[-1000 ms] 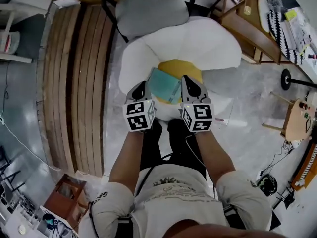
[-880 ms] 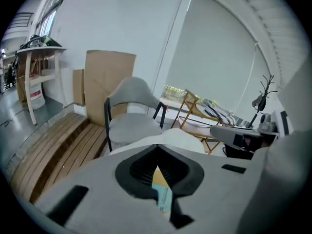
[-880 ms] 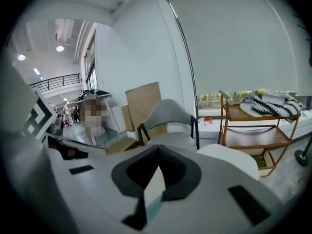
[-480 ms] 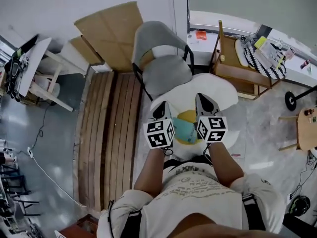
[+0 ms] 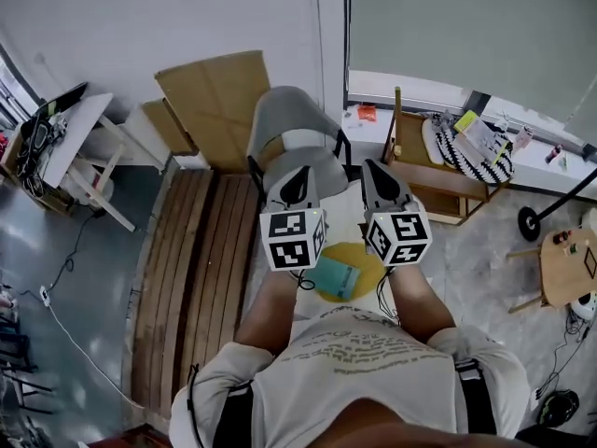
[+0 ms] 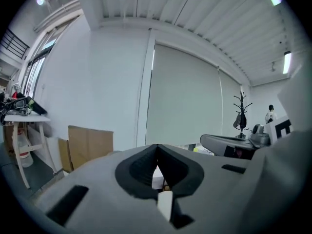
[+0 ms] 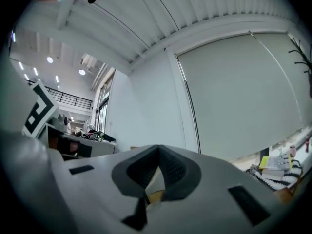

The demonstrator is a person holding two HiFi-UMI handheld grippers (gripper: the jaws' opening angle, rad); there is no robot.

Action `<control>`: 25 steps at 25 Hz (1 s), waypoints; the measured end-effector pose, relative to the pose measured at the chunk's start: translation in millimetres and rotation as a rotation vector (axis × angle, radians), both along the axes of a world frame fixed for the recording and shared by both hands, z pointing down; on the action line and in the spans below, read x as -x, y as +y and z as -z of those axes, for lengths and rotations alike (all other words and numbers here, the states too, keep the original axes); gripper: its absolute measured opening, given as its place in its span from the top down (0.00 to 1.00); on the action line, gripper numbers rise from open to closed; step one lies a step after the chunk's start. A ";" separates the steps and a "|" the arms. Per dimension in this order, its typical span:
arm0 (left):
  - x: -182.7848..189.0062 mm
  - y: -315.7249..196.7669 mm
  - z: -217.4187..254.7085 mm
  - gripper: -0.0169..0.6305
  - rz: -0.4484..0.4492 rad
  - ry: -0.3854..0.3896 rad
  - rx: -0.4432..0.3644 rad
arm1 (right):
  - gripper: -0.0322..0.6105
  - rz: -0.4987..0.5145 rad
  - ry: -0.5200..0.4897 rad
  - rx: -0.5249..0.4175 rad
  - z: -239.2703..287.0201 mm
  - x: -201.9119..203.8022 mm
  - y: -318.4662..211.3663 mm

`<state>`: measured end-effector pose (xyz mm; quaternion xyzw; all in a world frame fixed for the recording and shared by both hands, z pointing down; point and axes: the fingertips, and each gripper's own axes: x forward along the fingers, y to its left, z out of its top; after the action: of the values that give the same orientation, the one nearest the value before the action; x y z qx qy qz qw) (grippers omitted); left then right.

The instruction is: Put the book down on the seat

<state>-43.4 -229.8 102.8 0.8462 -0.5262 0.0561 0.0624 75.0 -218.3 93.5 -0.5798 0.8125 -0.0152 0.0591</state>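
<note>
A teal book (image 5: 336, 276) lies flat on the yellow middle (image 5: 362, 258) of a white flower-shaped seat cushion (image 5: 341, 215), just in front of the person's chest. Both grippers are held up above it, apart from the book, pointing toward the far wall. In the head view the left gripper (image 5: 298, 177) is shut with nothing in it. Beside it the right gripper (image 5: 377, 172) is also shut and holds nothing. The left gripper view shows its jaws (image 6: 157, 152) closed against the wall and blind. The right gripper view shows its jaws (image 7: 158, 152) closed likewise.
A grey chair (image 5: 294, 129) stands just beyond the cushion. Cardboard sheets (image 5: 213, 91) lean on the wall behind it. Wooden planks (image 5: 187, 259) lie on the floor at the left. A wooden rack (image 5: 438, 171) with striped cloth is at the right, a small stool (image 5: 567, 269) farther right.
Both grippers have risen from beside the book toward the camera, still shut. The book stays on the yellow middle. The head view has tilted up to show the wall and chair.
</note>
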 end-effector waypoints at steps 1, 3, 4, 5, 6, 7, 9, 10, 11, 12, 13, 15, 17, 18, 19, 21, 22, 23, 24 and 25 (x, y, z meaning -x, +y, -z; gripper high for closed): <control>-2.5 0.9 1.8 0.94 -0.004 -0.003 -0.002 | 0.91 0.000 -0.002 0.001 2.1 -2.8 0.9; -4.3 0.7 0.5 0.94 0.000 -0.014 -0.001 | 0.91 0.002 0.001 0.002 2.9 -6.6 2.3; -3.9 0.4 -1.2 0.94 0.008 -0.023 -0.002 | 0.91 0.004 0.003 0.005 1.5 -7.7 3.9; -3.6 -0.1 -3.0 0.94 0.016 -0.034 -0.004 | 0.91 0.005 0.004 0.010 -0.9 -8.7 5.5; -3.9 -1.1 -4.7 0.94 0.021 -0.044 -0.005 | 0.91 0.006 0.003 0.016 -3.7 -9.8 6.4; -4.9 -2.6 -5.9 0.94 0.022 -0.053 -0.006 | 0.91 0.005 0.001 0.021 -5.9 -11.2 5.9; -7.9 -5.2 -5.5 0.94 0.022 -0.067 -0.012 | 0.91 0.004 -0.001 0.027 -8.1 -14.0 2.9; -9.2 -6.1 -3.9 0.94 0.022 -0.074 -0.019 | 0.91 0.004 -0.001 0.028 -8.3 -14.7 1.2; -9.8 -7.0 -1.7 0.94 0.023 -0.081 -0.027 | 0.91 0.005 -0.003 0.027 -7.6 -14.7 -0.6; -9.9 -8.1 0.5 0.94 0.023 -0.086 -0.033 | 0.91 0.006 -0.007 0.023 -6.1 -14.0 -2.5; -9.6 -8.8 1.9 0.94 0.023 -0.089 -0.036 | 0.91 0.007 -0.010 0.017 -4.5 -13.0 -3.8; -9.5 -8.8 1.4 0.94 0.026 -0.090 -0.032 | 0.91 0.012 -0.014 0.009 -2.9 -12.3 -4.7; -10.6 -8.1 -0.5 0.94 0.029 -0.089 -0.026 | 0.91 0.016 -0.013 0.007 -3.2 -13.9 -4.9; -11.3 -7.7 -1.5 0.94 0.029 -0.088 -0.023 | 0.91 0.016 -0.014 0.008 -3.7 -15.1 -5.1; -11.7 -7.5 -2.2 0.94 0.028 -0.085 -0.020 | 0.91 0.015 -0.014 0.008 -4.0 -16.2 -5.3; -12.4 -7.4 -2.9 0.94 0.025 -0.080 -0.014 | 0.91 0.013 -0.015 0.009 -4.0 -17.6 -5.8; -13.0 -7.1 -3.2 0.94 0.024 -0.078 -0.011 | 0.91 0.014 -0.014 0.008 -3.7 -18.0 -5.5; -13.9 -6.6 -3.2 0.94 0.023 -0.076 -0.009 | 0.91 0.016 -0.012 0.005 -3.1 -18.3 -4.9; -15.0 -6.0 -3.1 0.94 0.022 -0.072 -0.007 | 0.91 0.019 -0.011 0.001 -2.6 -18.5 -4.1; -16.4 -5.6 -2.9 0.94 0.021 -0.069 -0.006 | 0.91 0.022 -0.009 -0.004 -2.0 -18.8 -3.4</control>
<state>-27.0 -235.4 105.7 0.8384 -0.5370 0.0828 0.0421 93.8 -221.6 95.5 -0.5706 0.8185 -0.0169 0.0639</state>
